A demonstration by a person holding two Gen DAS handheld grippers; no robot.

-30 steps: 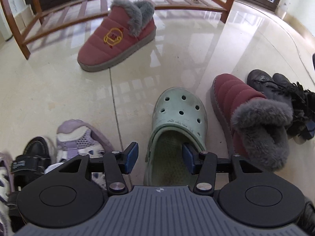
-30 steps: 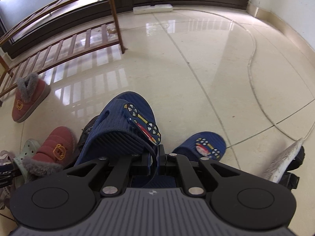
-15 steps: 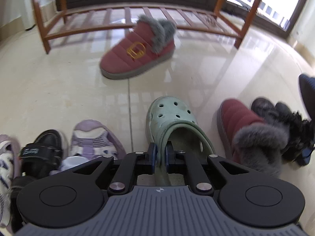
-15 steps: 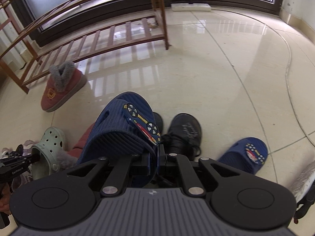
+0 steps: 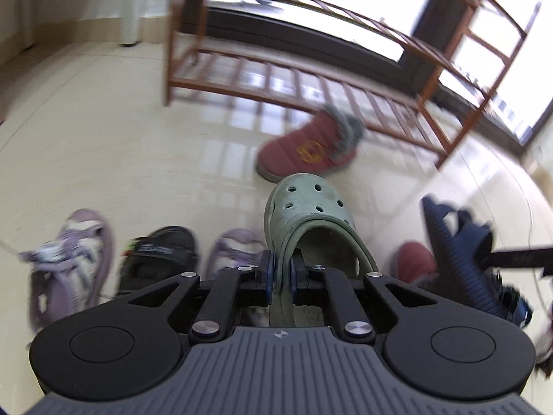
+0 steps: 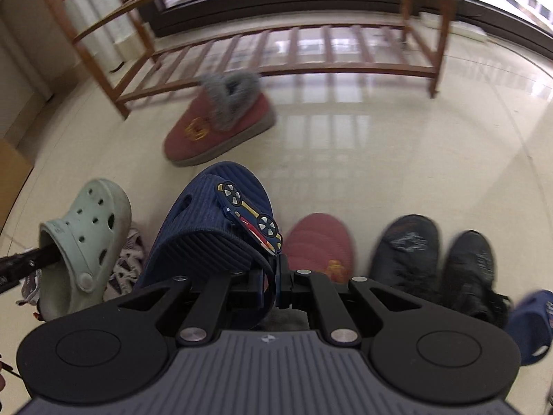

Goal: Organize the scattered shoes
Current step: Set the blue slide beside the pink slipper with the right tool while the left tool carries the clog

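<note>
The wooden shoe rack (image 6: 276,52) ahead of you stands bare on every slatted tier in view, so none of the sorting is finished yet as far as these views show. On the floor (image 6: 397,145) just before it lies one red fur-lined slipper (image 6: 221,124); its mate (image 6: 319,242) sits nearer you, beside a pair of black shoes (image 6: 439,259). Lilac sneakers (image 5: 69,252) and a black sandal (image 5: 159,252) wait off to the left, all still scattered. Your right tool (image 6: 271,285) is clenched on the strap of the navy slide (image 6: 207,228), held off the floor. Your left tool (image 5: 280,278) is clamped on the heel rim of the green clog (image 5: 307,214), also lifted. Both seem headed for the rack.
</note>
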